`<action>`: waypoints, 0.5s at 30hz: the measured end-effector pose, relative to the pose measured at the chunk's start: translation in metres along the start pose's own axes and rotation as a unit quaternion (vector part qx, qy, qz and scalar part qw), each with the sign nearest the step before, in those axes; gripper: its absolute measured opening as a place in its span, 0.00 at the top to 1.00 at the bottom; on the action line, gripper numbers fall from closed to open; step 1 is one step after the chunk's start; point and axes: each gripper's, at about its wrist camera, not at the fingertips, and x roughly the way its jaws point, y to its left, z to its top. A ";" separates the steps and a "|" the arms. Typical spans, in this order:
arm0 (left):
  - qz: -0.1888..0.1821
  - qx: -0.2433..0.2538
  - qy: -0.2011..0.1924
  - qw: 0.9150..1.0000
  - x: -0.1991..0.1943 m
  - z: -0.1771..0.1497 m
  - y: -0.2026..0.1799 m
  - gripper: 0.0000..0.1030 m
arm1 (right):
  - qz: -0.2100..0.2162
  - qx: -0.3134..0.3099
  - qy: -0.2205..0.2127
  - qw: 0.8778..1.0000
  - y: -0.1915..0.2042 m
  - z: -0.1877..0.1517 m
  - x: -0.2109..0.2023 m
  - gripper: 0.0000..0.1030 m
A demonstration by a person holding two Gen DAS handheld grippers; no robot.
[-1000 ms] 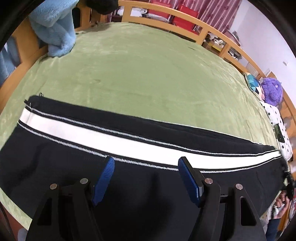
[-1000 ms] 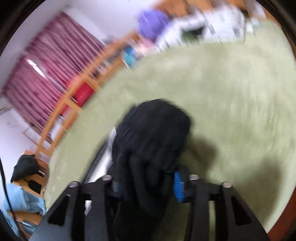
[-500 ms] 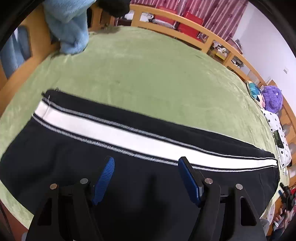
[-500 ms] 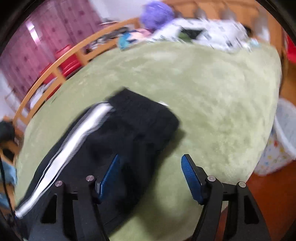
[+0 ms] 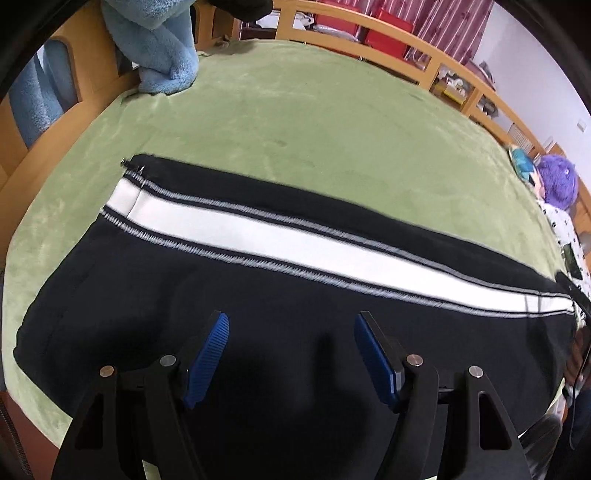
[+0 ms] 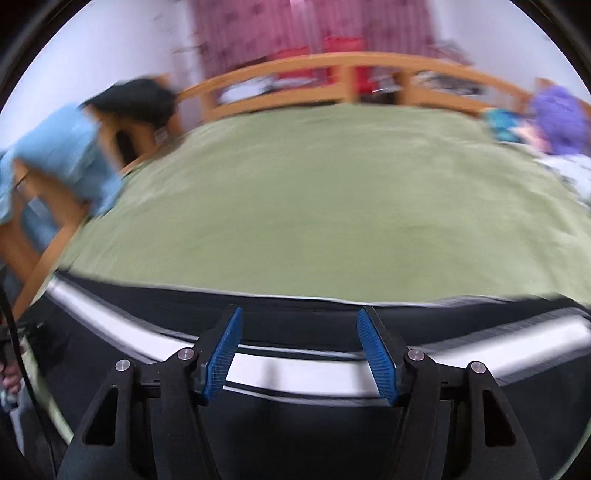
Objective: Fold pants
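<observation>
Even indoor light; right view motion-blurred, both fisheye-warped.

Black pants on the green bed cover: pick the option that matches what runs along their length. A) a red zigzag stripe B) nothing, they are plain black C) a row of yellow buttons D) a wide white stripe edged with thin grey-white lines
D: the pants lie flat on the green bed cover, and a wide white stripe edged with thin lines runs along them.

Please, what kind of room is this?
Most likely a bedroom. The pants lie on a bed with a green blanket and a wooden rail. Curtains hang behind, and a purple plush toy sits at one end.
</observation>
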 end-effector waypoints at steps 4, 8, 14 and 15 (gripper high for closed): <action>-0.021 -0.001 0.012 1.000 0.001 -0.008 0.008 0.34 | 0.009 -0.078 0.020 0.997 0.043 0.004 0.036 0.38; -0.029 -0.008 0.019 0.999 0.003 -0.012 0.015 0.34 | 0.034 -0.107 0.070 0.991 0.046 0.007 0.071 0.38; -0.041 -0.032 0.015 0.999 0.000 -0.014 0.029 0.34 | 0.023 -0.160 0.112 0.981 0.060 -0.008 0.090 0.93; -0.044 -0.036 0.013 0.998 -0.001 -0.014 0.032 0.34 | 0.025 -0.159 0.103 0.982 0.061 -0.008 0.086 0.95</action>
